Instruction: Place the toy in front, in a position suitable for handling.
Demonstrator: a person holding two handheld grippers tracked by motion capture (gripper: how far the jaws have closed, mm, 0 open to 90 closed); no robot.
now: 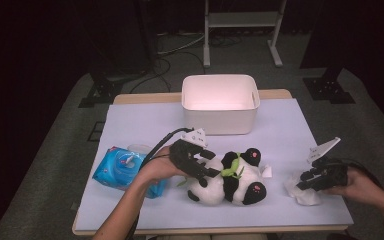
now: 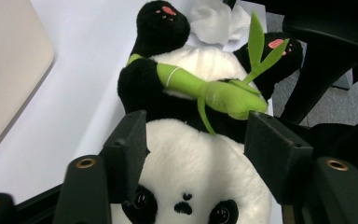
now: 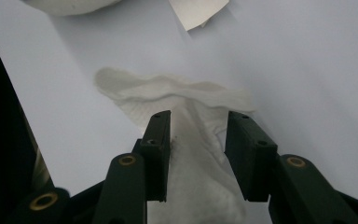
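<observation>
A black-and-white plush panda [image 1: 230, 179] lies on its back on the white table cover, hugging a green bamboo sprig [image 2: 214, 91]. My left gripper [image 1: 205, 162] reaches over its head from the left. In the left gripper view the panda's head [image 2: 200, 158] sits between the jaws of that gripper [image 2: 198, 135], which stand apart beside it without squeezing it. At the table's right, my right gripper [image 1: 302, 181] points at a crumpled white tissue [image 1: 305, 196]. In the right gripper view the tissue [image 3: 177, 93] lies between its parted jaws [image 3: 198, 116], with a small gap on each side.
A white plastic bin [image 1: 220, 120] stands at the back centre; its side [image 2: 9, 60] shows in the left gripper view. A blue pack of wet wipes [image 1: 117, 167] lies at the left beside my forearm. The panda's white tag [image 1: 267, 171] sticks out to the right.
</observation>
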